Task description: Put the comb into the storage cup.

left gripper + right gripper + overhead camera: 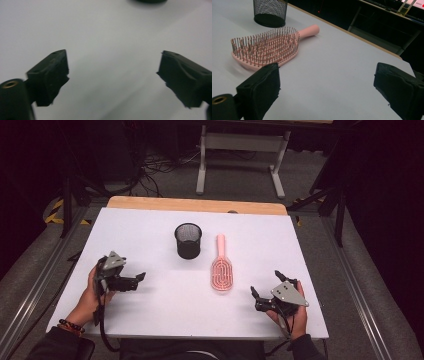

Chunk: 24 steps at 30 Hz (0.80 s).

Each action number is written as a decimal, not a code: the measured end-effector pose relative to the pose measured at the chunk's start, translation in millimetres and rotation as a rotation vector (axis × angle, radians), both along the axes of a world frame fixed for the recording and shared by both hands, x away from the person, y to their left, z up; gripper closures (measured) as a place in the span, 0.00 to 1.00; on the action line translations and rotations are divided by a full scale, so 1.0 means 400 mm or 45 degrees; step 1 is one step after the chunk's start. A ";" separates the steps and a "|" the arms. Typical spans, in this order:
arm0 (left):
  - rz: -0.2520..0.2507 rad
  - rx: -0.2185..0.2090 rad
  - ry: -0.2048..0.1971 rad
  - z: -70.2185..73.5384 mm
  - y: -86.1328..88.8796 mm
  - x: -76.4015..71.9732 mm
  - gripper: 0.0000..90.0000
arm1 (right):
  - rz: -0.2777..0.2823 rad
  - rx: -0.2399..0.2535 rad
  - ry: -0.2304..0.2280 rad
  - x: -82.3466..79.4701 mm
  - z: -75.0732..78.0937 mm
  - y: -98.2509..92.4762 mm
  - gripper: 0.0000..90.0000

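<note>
A pink hairbrush (222, 270) lies bristles up near the middle of the white table (145, 227), its handle pointing away from me. To the brush's far left a black mesh cup (188, 241) stands upright. My left gripper (139, 280) is held open at the table's front left, pointing right over bare table. At the front right my right gripper (265, 283) is open too, a short way right of the brush head. In the right gripper view the brush (267, 47) and cup (270, 12) lie beyond the open right gripper (327, 68). Nothing sits between the wide jaws of the left gripper (113, 62).
A wooden strip (195, 205) runs along the table's far edge. Beyond it, the legs of a white frame (240, 150) stand on the grey floor among dark cables. The cup's base (150, 1) peeks in at the top of the left gripper view.
</note>
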State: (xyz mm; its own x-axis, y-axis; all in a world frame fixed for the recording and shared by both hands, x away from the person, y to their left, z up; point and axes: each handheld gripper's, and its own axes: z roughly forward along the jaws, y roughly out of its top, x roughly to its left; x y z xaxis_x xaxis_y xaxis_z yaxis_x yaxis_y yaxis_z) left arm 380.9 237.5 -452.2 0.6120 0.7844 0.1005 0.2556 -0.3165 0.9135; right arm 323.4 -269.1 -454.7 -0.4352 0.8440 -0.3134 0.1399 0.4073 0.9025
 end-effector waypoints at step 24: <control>-0.242 -0.009 -0.187 -0.022 0.041 -0.056 0.04 | 0.093 0.040 -0.053 0.022 0.031 0.045 0.08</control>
State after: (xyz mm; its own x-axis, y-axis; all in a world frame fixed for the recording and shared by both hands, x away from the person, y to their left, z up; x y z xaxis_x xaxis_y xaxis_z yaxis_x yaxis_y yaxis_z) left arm 358.5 254.0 -460.9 0.7281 0.6573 0.1945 0.0561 -0.3400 0.9388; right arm 332.1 -251.0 -442.1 -0.4832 0.8202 -0.3063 0.0725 0.3861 0.9196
